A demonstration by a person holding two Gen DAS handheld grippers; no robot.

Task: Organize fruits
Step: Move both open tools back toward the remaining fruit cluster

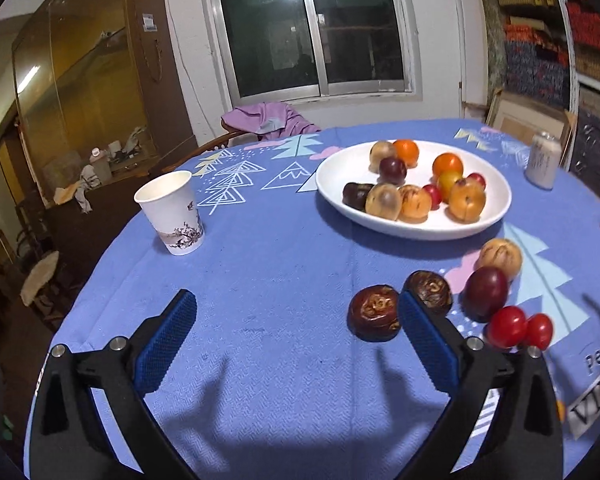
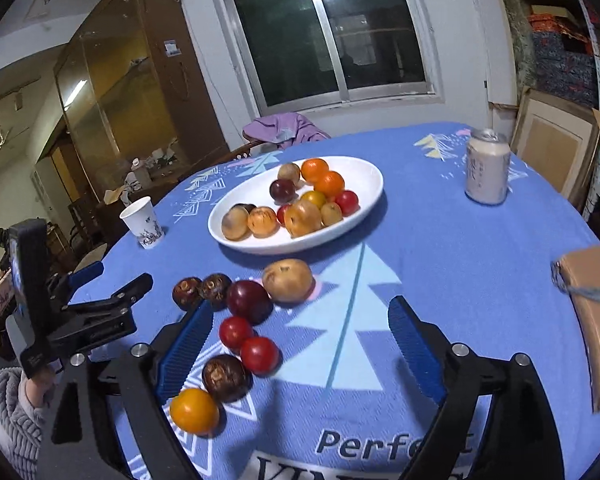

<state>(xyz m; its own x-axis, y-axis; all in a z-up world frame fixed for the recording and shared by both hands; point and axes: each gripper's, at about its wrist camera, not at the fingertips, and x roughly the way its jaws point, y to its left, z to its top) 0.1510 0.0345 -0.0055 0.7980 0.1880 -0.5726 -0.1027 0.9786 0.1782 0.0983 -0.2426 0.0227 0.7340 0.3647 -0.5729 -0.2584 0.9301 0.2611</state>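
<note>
A white oval plate [image 1: 336,196] [image 2: 364,176] holds several fruits on the blue tablecloth. Loose fruits lie in front of it: two dark brown wrinkled fruits [image 1: 374,312] [image 2: 200,292], a purple plum [image 1: 485,291] [image 2: 249,302], a tan fruit [image 1: 500,258] [image 2: 288,280], two red tomatoes [image 1: 518,327] [image 2: 247,344], another brown fruit [image 2: 225,377] and an orange fruit [image 2: 194,411]. My left gripper [image 1: 296,336] is open and empty, its right finger between the two brown fruits. My right gripper [image 2: 300,344] is open and empty over the cloth, with the tomatoes by its left finger.
A paper cup [image 1: 172,212] [image 2: 142,222] stands at the left of the table. A drink can [image 1: 543,160] [image 2: 487,166] stands at the far right. A tan flat object [image 2: 592,320] lies at the right edge. A chair with purple cloth [image 1: 268,120] stands behind the table.
</note>
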